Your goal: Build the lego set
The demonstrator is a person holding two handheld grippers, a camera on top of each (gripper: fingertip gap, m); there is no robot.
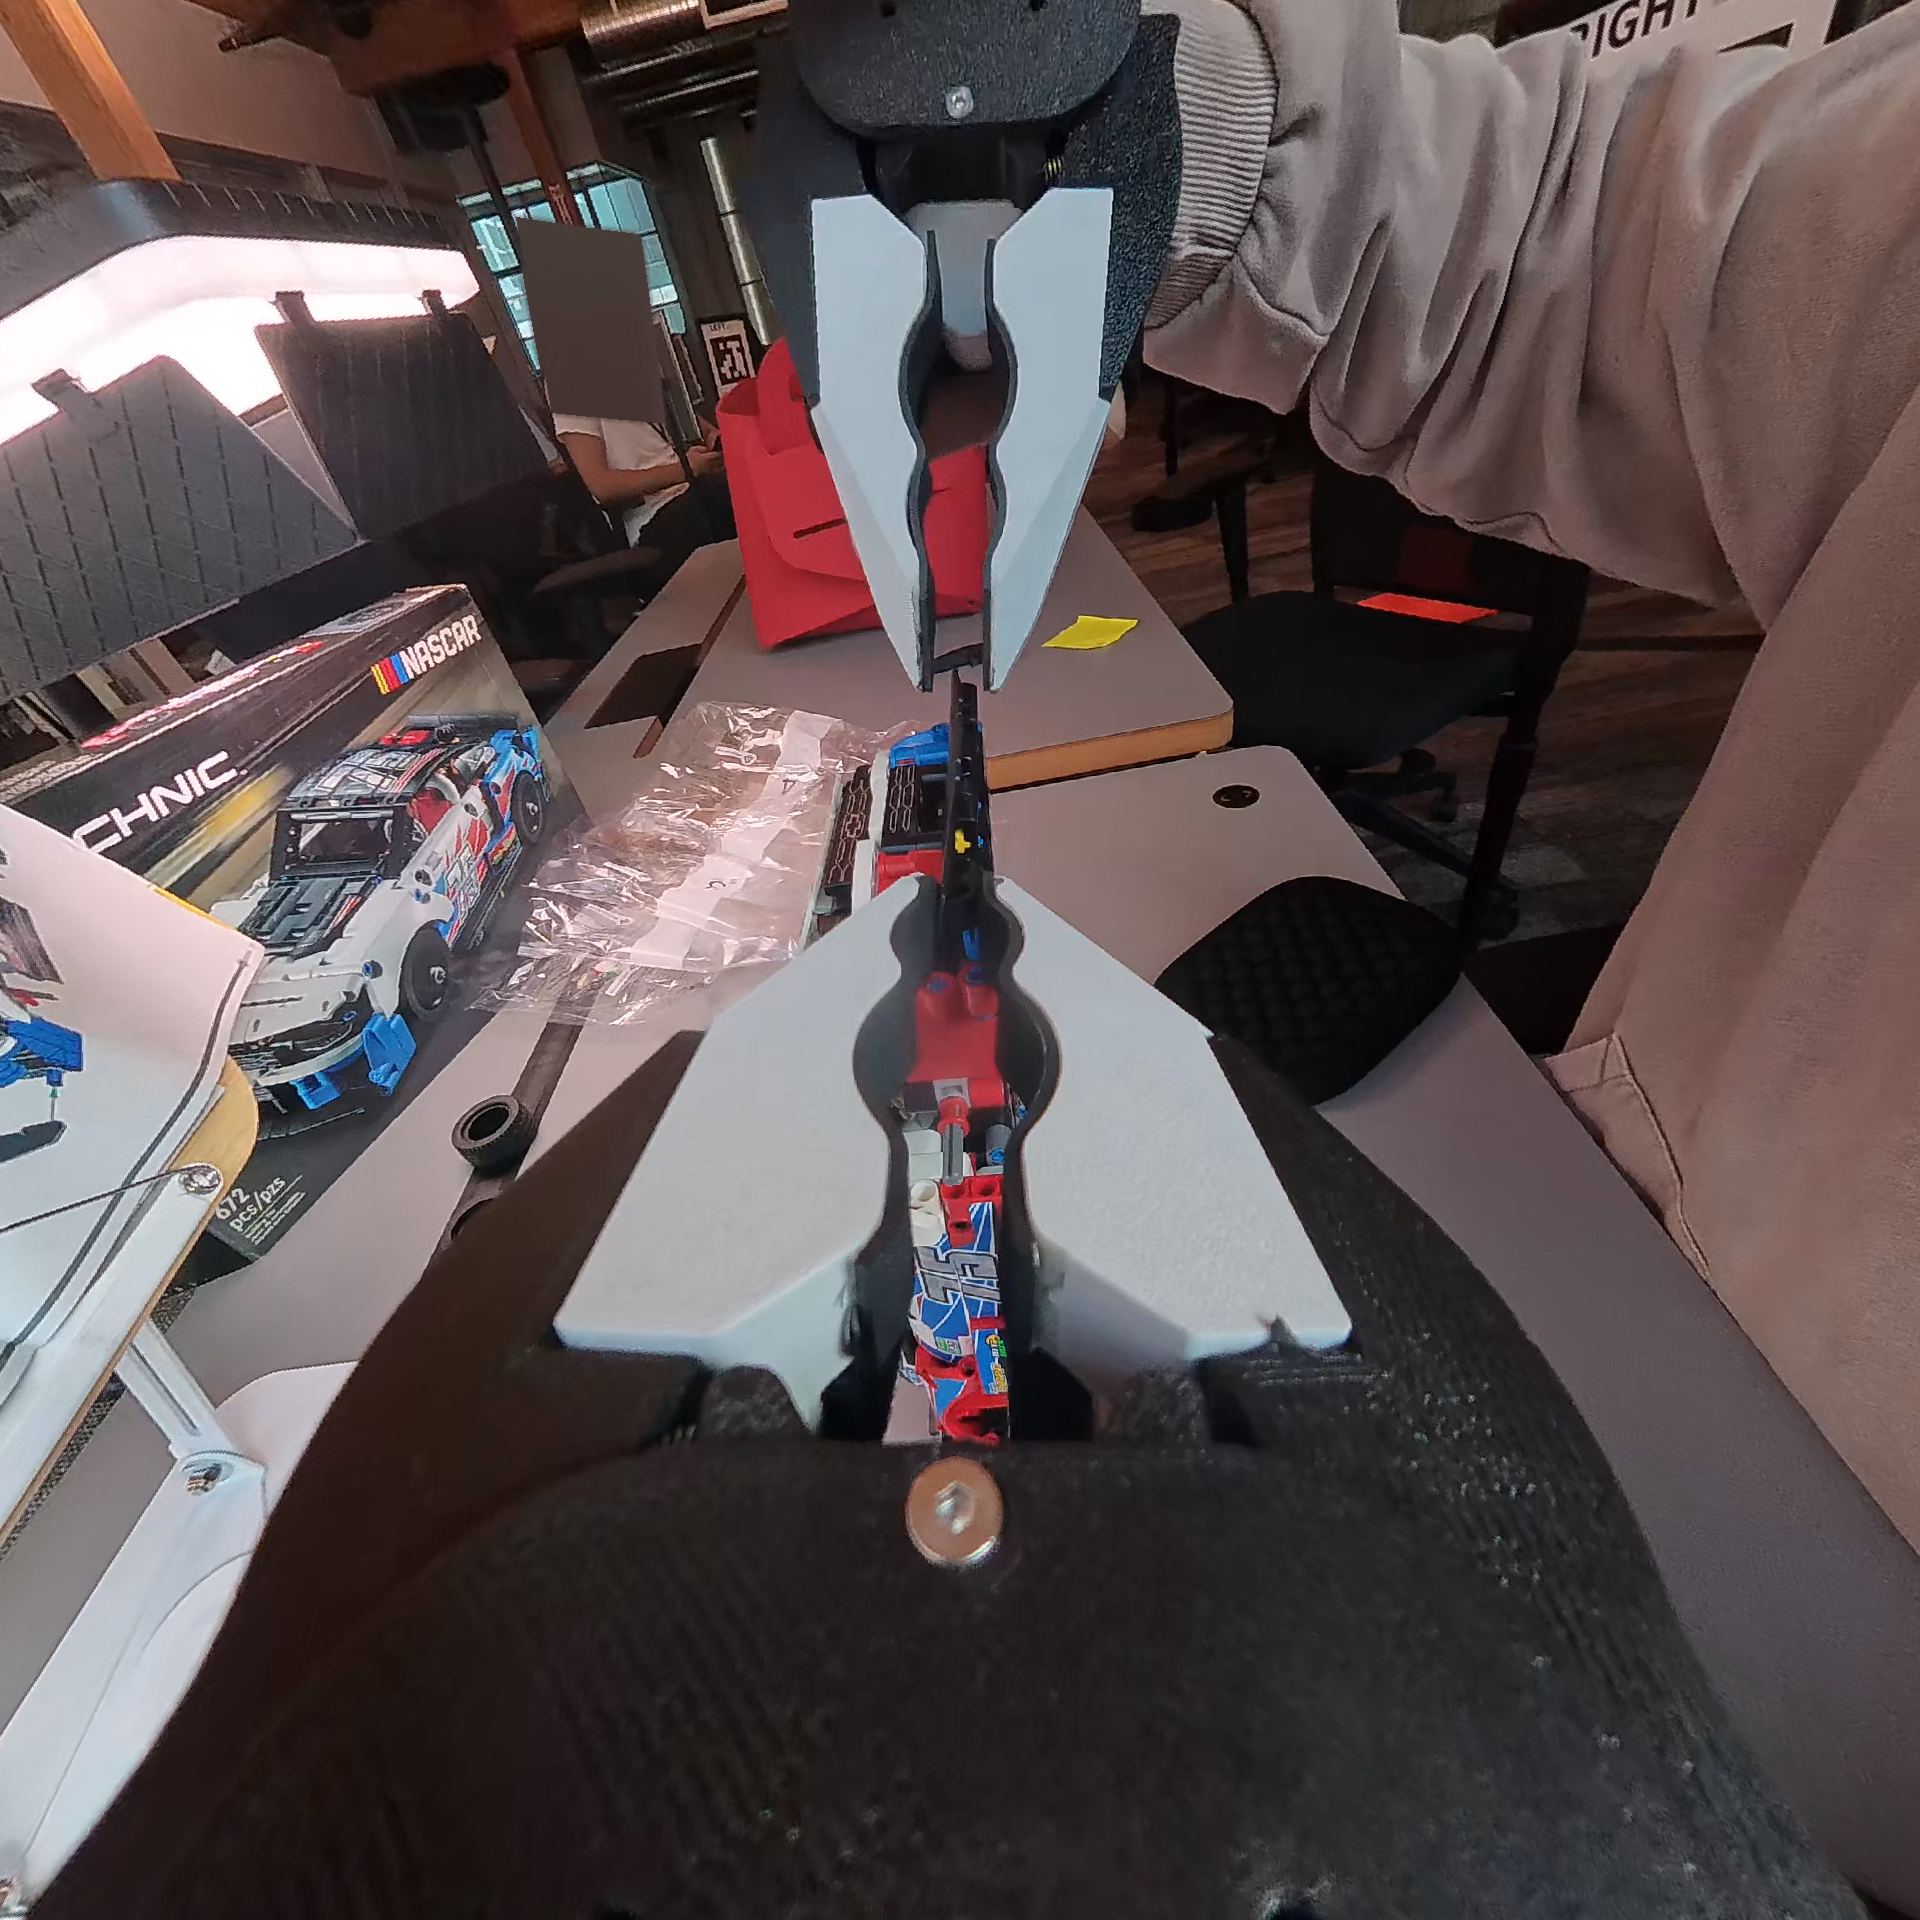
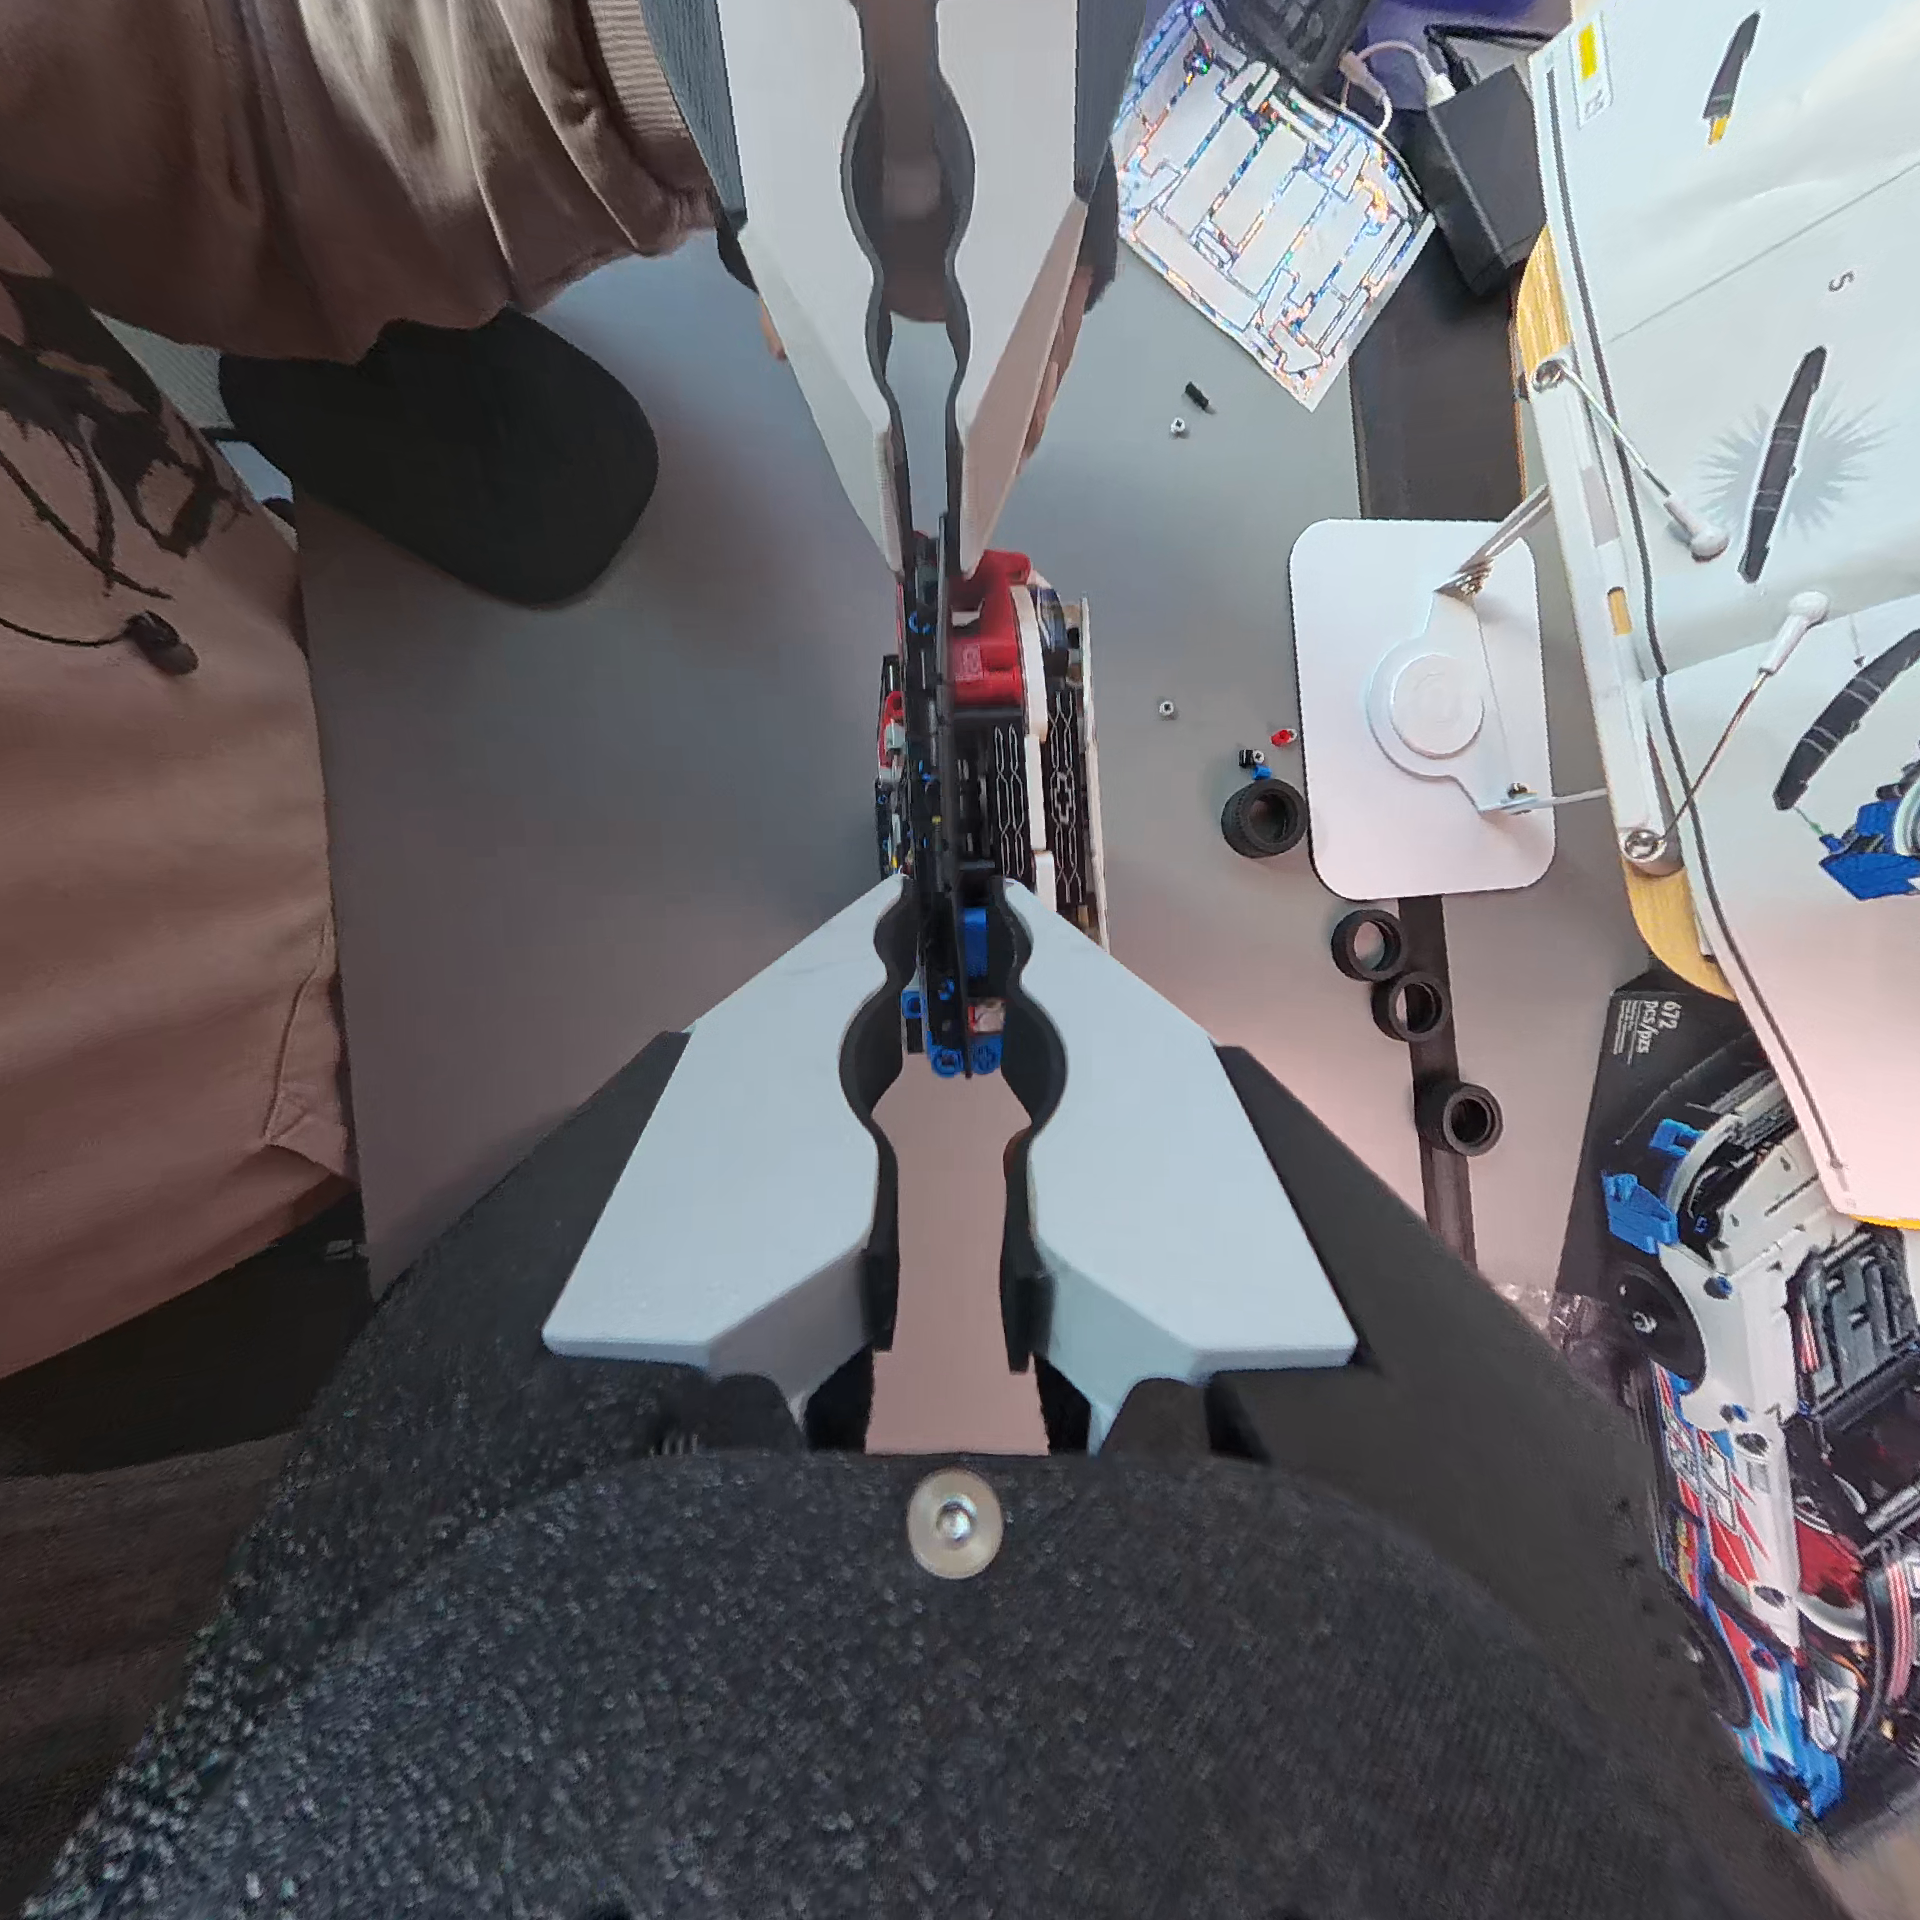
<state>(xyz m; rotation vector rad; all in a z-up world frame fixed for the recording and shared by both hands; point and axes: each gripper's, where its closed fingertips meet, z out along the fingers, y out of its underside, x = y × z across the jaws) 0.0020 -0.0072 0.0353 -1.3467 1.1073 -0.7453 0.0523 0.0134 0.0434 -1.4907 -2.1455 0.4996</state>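
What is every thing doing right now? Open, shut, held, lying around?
left gripper: shut on the car model.
right gripper: shut on the car model's other end.
car model: half-built, held between both grippers.
tyres: loose, lying on the table.
plastic bags: empty, crumpled.
box: lying on the table.
instruction booklet: open, clipped on a stand.

Box (image 1: 312, 831): white brand lettering on the lid edge, a logo strip, and small piece-count print at its near corner. Bags (image 1: 717, 831) right of the box: white labels, possibly single characters. Car (image 1: 961, 1283) right of the box: printed decals. Sign (image 1: 729, 353) behind the box: coded marker.
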